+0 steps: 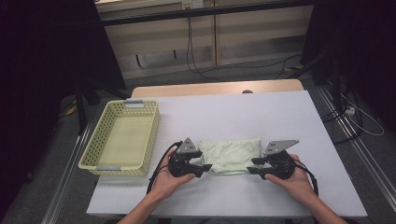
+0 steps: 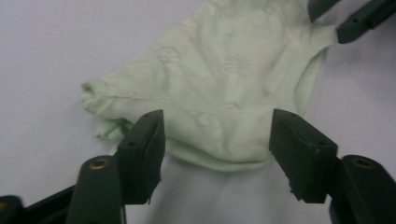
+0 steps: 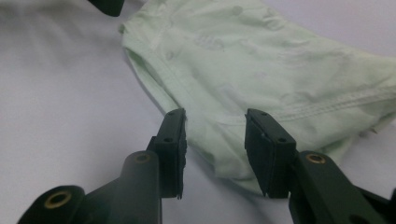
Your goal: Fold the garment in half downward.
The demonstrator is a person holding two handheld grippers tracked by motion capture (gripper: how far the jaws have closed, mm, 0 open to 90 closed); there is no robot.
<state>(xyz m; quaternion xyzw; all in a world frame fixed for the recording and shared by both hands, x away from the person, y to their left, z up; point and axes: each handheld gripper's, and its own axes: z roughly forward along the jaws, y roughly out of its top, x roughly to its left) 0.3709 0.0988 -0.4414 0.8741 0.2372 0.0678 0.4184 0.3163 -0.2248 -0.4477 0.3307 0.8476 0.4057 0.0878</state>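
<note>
A folded pale green cloth [image 1: 229, 156] lies flat on the white table [image 1: 261, 116], near its front edge and between the two grippers; the left gripper [image 1: 201, 167] sits at the cloth's left end and the right gripper [image 1: 252, 166] at its right end, each held in a hand that comes in from the bottom of the high view. In the left gripper view the jaws stand well apart — the cloth's [image 2: 224, 88] near hem lies between them, but neither pad presses on it; they straddle the fabric rather than grip it. In the right gripper view the jaws are apart too, though by a narrower gap; a corner of the cloth [image 3: 280, 70] runs between them, unpinched. To the left of the cloth, well apart from it, stands a yellow perforated basket [image 1: 100, 140] — its long side runs away from the person.
</note>
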